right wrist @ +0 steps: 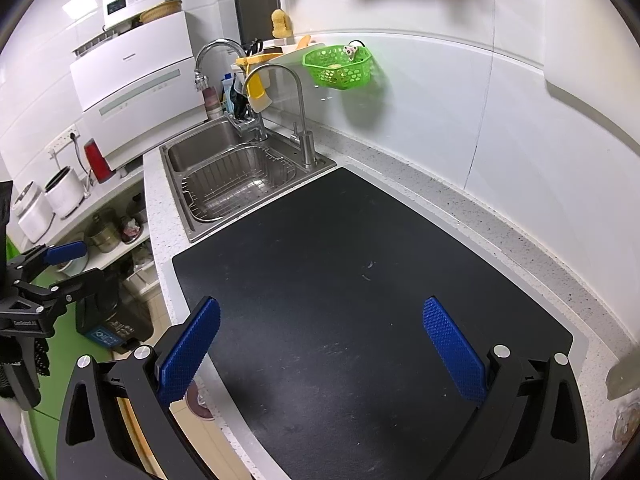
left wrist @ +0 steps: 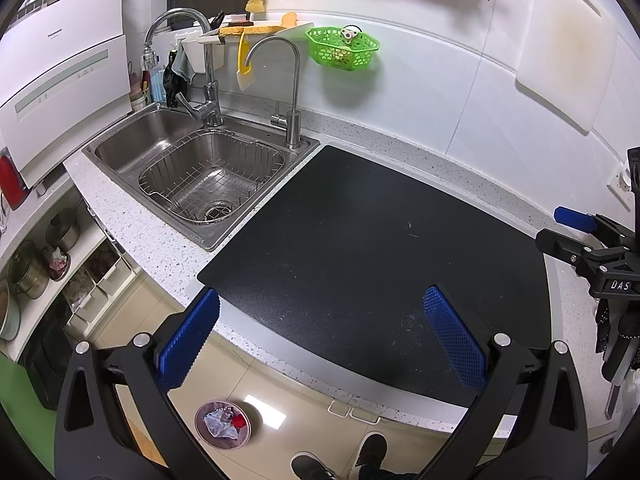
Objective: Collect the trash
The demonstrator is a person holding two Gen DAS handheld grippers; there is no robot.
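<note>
On the floor below the counter edge stands a small round trash bin with crumpled clear plastic and a red scrap inside; in the right wrist view only its rim shows, behind a finger. My left gripper hangs open over the front edge of the black mat, nothing between its blue pads. My right gripper is open and empty above the same mat. Each also appears in the other's view: the right gripper at the right edge, the left gripper at the left edge. A few tiny specks lie on the mat.
A steel sink with a wire basket and two taps sits left of the mat. A green basket hangs on the tiled wall. Shelves with pots are at lower left. A person's shoes stand by the counter.
</note>
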